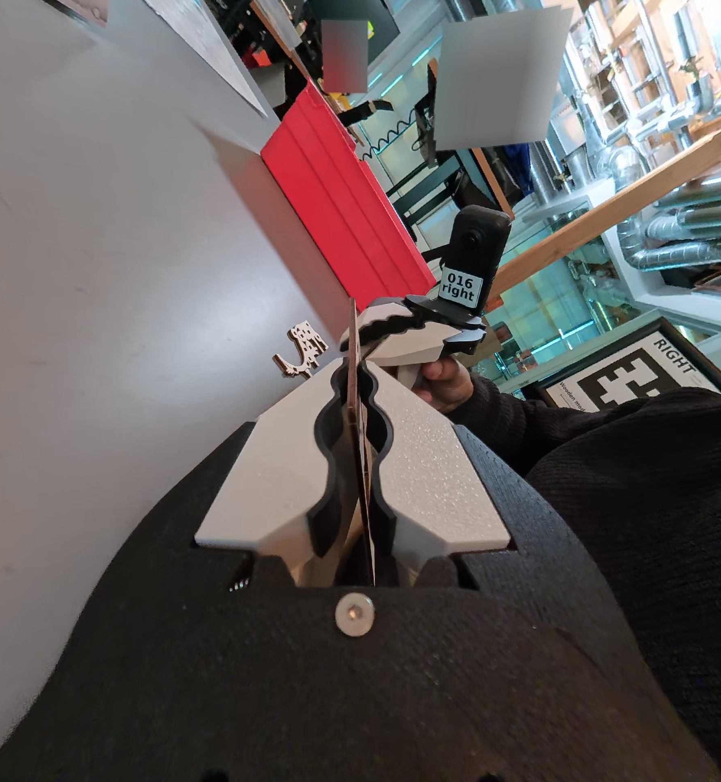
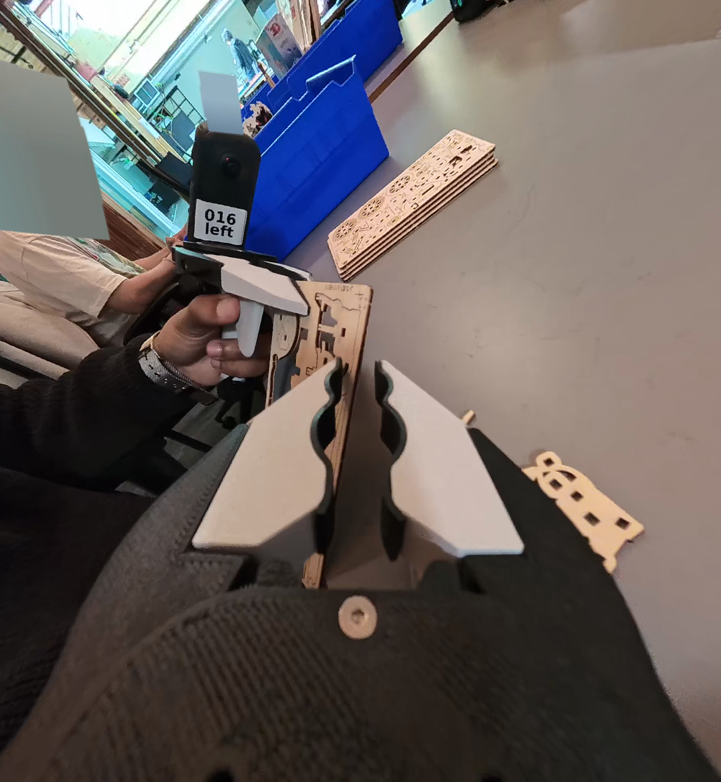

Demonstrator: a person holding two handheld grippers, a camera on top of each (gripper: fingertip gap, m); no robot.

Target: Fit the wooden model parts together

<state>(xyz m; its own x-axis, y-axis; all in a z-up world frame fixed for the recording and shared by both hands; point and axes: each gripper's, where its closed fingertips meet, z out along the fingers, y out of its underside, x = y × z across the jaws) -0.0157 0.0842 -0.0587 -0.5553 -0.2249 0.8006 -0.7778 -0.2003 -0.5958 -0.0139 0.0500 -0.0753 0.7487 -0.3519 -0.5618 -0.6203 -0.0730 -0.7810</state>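
Observation:
A thin wooden parts sheet [image 2: 344, 315] with cut-out shapes is held on edge above the grey table [image 2: 582, 317]. My left gripper [image 1: 353, 371] is shut on it; in the left wrist view the sheet [image 1: 352, 313] shows edge-on between the fingers. In the right wrist view the left gripper [image 2: 295, 302] clamps the sheet's far upper corner. My right gripper [image 2: 357, 366] straddles the sheet's near edge; the sheet rests against one finger and the other finger stands apart from it. A loose pale wooden part [image 2: 582, 503] lies on the table beside the right gripper.
A stack of uncut wooden sheets [image 2: 413, 211] lies farther out, next to a blue bin [image 2: 316, 169]. A red bin [image 1: 341, 203] stands at the table's edge. Another small wooden part [image 1: 303, 351] lies near it. A person in a pale shirt [image 2: 54, 275] sits beyond the table. Left tips to right tips: about 5 centimetres.

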